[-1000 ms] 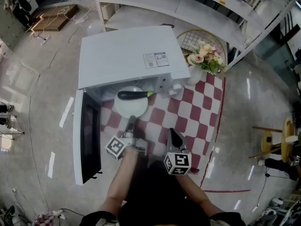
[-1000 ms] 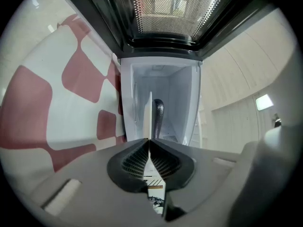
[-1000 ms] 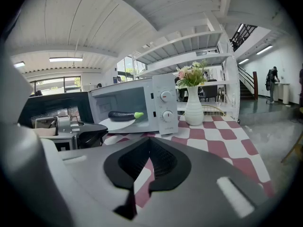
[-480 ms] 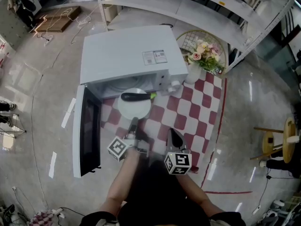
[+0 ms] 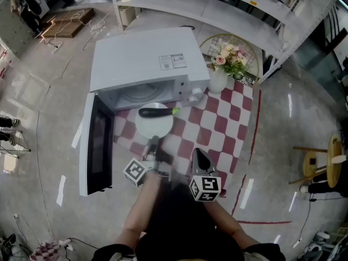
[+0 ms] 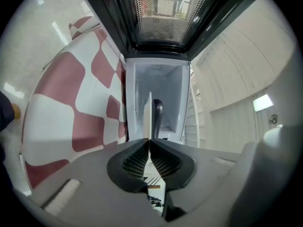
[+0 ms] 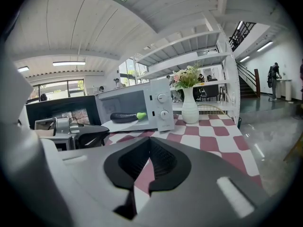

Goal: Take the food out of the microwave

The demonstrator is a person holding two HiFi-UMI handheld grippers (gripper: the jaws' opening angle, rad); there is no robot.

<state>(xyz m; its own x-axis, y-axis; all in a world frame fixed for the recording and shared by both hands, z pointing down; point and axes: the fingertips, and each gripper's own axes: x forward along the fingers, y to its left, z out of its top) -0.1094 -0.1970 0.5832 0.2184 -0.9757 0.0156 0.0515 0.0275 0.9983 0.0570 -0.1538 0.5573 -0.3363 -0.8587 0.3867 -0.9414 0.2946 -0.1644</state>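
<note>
The left tongs (image 5: 154, 140) clench the near rim of the white plate (image 5: 154, 125), just outside the microwave (image 5: 141, 58) mouth, toward the bench's (image 5: 217, 125) left edge. The plate looks stiff and breakable, and the loose eggplant (image 5: 155, 112) may roll, so keep it level. The right tongs (image 5: 197, 152) are closed and empty.

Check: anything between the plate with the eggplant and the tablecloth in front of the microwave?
Nothing visible. The left tongs grip the plate by its near rim; bare checkered cloth lies below it. The door is swung open at left, vase and the shut right tongs sit off to the right.
</note>
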